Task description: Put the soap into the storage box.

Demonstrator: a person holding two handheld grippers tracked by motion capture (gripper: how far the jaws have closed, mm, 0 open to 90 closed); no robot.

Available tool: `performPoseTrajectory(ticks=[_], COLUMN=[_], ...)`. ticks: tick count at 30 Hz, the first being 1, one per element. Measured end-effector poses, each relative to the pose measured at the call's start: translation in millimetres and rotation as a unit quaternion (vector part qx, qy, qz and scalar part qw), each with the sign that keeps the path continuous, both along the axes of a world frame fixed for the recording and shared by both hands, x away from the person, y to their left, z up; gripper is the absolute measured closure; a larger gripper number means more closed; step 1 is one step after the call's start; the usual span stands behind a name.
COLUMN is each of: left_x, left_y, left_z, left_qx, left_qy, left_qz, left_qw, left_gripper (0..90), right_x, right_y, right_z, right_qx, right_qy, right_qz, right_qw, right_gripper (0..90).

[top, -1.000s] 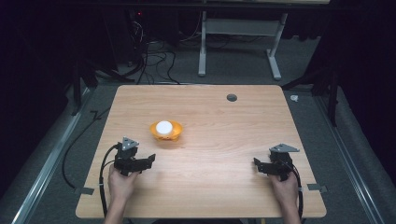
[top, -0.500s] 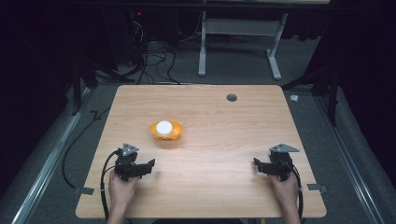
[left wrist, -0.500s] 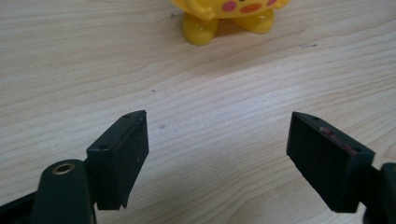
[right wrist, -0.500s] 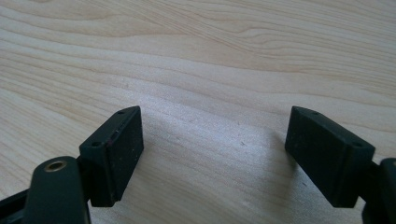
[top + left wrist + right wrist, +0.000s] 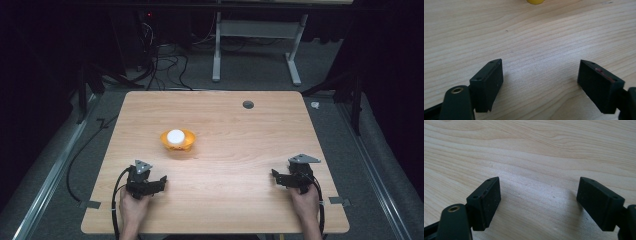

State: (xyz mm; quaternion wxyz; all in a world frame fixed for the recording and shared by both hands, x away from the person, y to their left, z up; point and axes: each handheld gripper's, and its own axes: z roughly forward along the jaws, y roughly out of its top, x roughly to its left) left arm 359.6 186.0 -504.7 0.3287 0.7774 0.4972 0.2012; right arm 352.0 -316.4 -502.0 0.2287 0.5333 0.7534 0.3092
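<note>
High view: sitting well ahead of the left gripper [image 5: 159, 181], orange bowl [image 5: 178, 142] holding a white ball [image 5: 176, 136]; right gripper [image 5: 276, 176] resting far right.
Left gripper view: gaping wide over bare table [image 5: 536, 37].
Right gripper view: likewise gaping wide, gripping nothing.

Cut off and too small to tell

The left gripper view's top edge crops the yellow bowl [image 5: 535, 1] to a sliver; the white thing [image 5: 176, 136] inside the bowl is too small to identify.
</note>
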Motion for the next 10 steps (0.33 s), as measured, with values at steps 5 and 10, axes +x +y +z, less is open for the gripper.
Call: performPoseTrajectory(ticks=[5, 10], left_x=[-1.4, -1.5], left_y=[0.9, 0.9], left_z=[-3.1, -3.2], left_qx=[-0.008, -0.008], left_qy=[-0.013, -0.013], left_qz=[0.002, 0.002], left_qw=[0.9999, 0.9999], left_gripper=[19.6, 19.4], right_x=[0.0, 0.0], right_y=[0.0, 0.0], right_z=[0.0, 0.0], right_qx=[0.0, 0.0], right_qy=[0.0, 0.0], right_qz=[0.0, 0.0], right_qw=[1.0, 1.0], right_gripper=[20.3, 20.3])
